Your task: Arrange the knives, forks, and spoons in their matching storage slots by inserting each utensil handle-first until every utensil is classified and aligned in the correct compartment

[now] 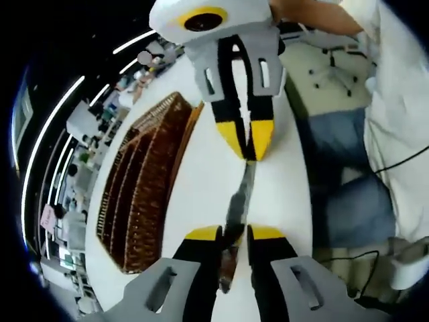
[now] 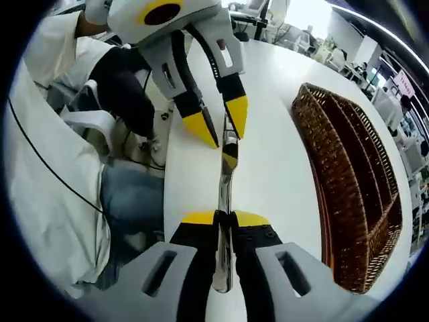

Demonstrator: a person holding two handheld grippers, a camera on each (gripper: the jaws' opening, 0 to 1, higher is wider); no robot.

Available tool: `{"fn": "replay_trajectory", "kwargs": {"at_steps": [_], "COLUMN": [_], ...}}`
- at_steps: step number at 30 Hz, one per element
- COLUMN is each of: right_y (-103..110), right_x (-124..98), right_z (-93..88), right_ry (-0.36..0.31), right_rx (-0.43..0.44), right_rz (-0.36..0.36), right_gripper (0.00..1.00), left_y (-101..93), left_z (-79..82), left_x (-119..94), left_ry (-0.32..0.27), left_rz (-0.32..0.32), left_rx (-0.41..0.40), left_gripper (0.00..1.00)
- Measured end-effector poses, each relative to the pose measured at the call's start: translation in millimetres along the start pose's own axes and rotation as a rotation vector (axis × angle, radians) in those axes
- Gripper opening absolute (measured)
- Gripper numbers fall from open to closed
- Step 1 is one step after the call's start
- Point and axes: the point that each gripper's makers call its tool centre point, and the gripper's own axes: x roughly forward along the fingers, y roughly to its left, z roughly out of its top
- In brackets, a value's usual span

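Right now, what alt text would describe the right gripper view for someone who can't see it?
Two grippers face each other over a white table: the right gripper clamps a metal utensil, the left gripper meets its far end. A wicker tray lies right.

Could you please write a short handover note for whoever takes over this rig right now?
Right gripper: shut on one end of a metal utensil.
Left gripper: at the utensil's other end, jaws a little apart; I cannot tell whether it grips.
The wicker tray lies beside them on the white table; its visible compartments look empty.
Done: nothing stored.
Left: insert this utensil handle-first into its matching slot.
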Motion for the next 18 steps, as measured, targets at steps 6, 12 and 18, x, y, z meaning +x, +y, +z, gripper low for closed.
{"fn": "replay_trajectory", "kwargs": {"at_steps": [6,12,18], "right_y": [8,15,22], "right_x": [-3,-6,-7], "right_z": [-0.9,-2.0,-1.7], "right_ry": [0.016,0.017,0.02], "right_rx": [-0.043,-0.068,-0.098], "right_rz": [-0.04,-0.064,-0.09], "right_gripper": [0.07,0.07,0.07], "left_y": [-5.2,-4.0,-6.0], "left_z": [3.2,-4.2,-4.5], "left_x": [0,11,11], "left_ry": [0.001,0.059,0.123], "left_rz": [-0.118,-0.175,-0.225], "left_rx": [-0.153,-0.19,-0.215], "left_gripper": [0.15,0.15,0.12]}}
